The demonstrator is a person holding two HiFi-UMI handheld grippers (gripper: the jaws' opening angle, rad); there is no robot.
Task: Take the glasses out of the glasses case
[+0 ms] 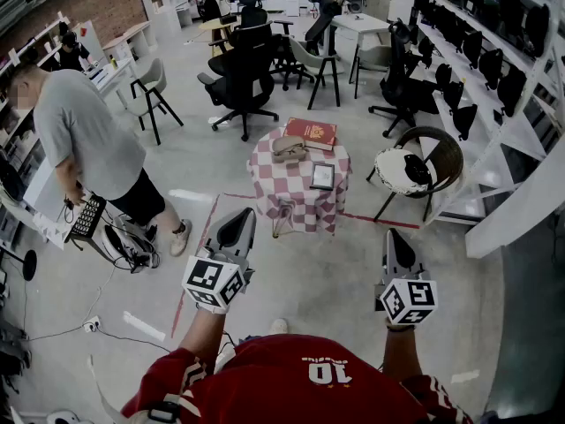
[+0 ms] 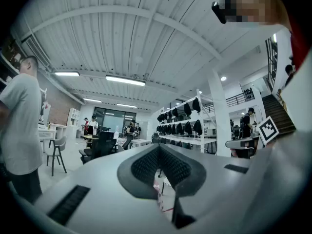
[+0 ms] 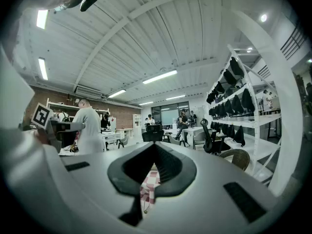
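While both grippers hang over bare floor, short of the table, count is: one small round table (image 1: 296,203) with a checked cloth, and on it one glasses case (image 1: 289,149), one red book (image 1: 311,133) and one small dark frame (image 1: 322,176).

Two grippers: left gripper (image 1: 237,225) and right gripper (image 1: 394,239). Each one's own view shows its jaws pressed together at the tips, nothing between them.

Edges: the case sits near the table's far side, just in front of the book, left of and behind the frame. Whether its lid is up is too small to tell.

Room: open floor between grippers and table, with a red tape line (image 1: 378,220) crossing it. One wicker chair (image 1: 422,162) sits close on the table's right, one black office chair (image 1: 240,82) behind it, one person in a grey shirt (image 1: 88,140) stands well off to the left, and a shelf rack (image 1: 508,104) runs along the right.

The case lies ahead of both grippers, well apart from them, nearer the left gripper's line.
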